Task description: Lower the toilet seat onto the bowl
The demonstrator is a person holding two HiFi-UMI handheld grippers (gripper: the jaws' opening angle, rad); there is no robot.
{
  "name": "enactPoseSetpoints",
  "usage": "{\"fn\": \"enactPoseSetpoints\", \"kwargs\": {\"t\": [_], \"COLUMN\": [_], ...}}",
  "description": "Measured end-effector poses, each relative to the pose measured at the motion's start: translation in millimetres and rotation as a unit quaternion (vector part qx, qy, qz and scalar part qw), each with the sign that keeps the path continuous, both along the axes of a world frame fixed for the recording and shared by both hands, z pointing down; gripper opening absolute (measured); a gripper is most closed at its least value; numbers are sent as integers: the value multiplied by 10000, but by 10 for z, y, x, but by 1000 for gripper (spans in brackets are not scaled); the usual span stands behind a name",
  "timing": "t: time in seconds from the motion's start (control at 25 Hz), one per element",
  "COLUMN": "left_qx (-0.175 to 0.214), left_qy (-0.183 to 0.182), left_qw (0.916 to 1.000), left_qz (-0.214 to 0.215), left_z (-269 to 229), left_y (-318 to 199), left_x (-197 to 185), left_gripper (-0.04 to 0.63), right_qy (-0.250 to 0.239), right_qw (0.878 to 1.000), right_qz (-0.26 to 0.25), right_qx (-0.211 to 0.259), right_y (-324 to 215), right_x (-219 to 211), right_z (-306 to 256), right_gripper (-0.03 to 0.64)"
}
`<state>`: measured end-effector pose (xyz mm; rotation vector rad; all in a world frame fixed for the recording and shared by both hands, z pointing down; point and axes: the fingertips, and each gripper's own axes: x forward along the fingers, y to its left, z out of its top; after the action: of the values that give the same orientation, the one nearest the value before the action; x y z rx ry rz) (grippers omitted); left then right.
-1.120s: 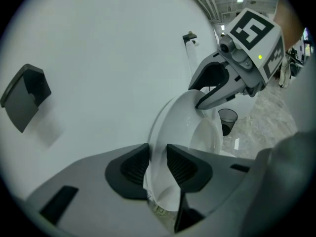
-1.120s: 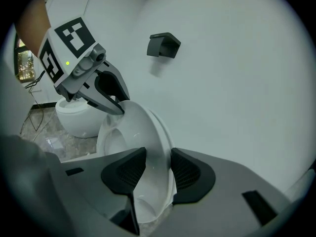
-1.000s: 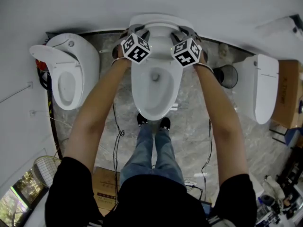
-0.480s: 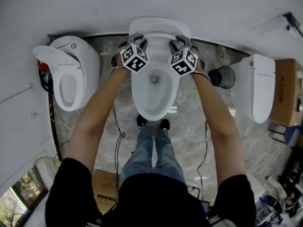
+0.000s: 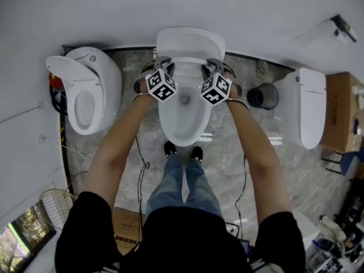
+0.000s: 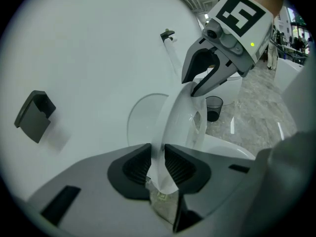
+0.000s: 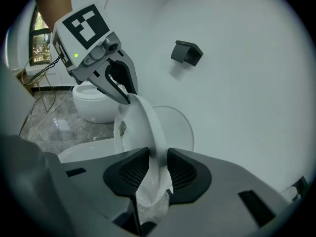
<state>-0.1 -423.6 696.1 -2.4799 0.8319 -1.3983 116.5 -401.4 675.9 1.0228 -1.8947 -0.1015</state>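
I have both claws on the toilet seat (image 6: pixel 174 113); the left claw (image 6: pixel 158 163) pinches its left rim and the right claw (image 7: pixel 157 168) its right rim; each is nearly shut, with only the thin white edge between its pads, and both have just been closing tighter on it. The seat stands raised over the back of the bowl (image 5: pixel 195 131), tipped forward off the lid (image 7: pixel 175 123), which stands upright behind the bowl; the seat's front is well above the bowl's rim. I judge the lowering to be under way but early. Next I would swing both claws together down toward the front of the bowl, keeping them level with each other so the hinge does not twist; I would keep the grip until the seat lies on the rim, so it cannot drop and slam.
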Motion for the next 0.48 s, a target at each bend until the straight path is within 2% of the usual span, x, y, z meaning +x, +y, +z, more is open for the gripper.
{"fn": "enactPoseSetpoints", "kwargs": {"t": [0.28, 0.48], "left_qx": [-78, -90], "left_qy": [-82, -286], "left_qw": [9999, 9995], "left_qz": [1, 119], "left_z": [40, 94], "left_y": [347, 631], "left_x": [-84, -160], "left_gripper": [86, 86], "right_qy": [46, 94], "right_qw": [9999, 9999], "right_qz": [-83, -118], "right_qx": [-63, -76], "right_y": [354, 642], "right_x": [-85, -166], "right_z": [38, 91], "right_gripper": [126, 124]}}
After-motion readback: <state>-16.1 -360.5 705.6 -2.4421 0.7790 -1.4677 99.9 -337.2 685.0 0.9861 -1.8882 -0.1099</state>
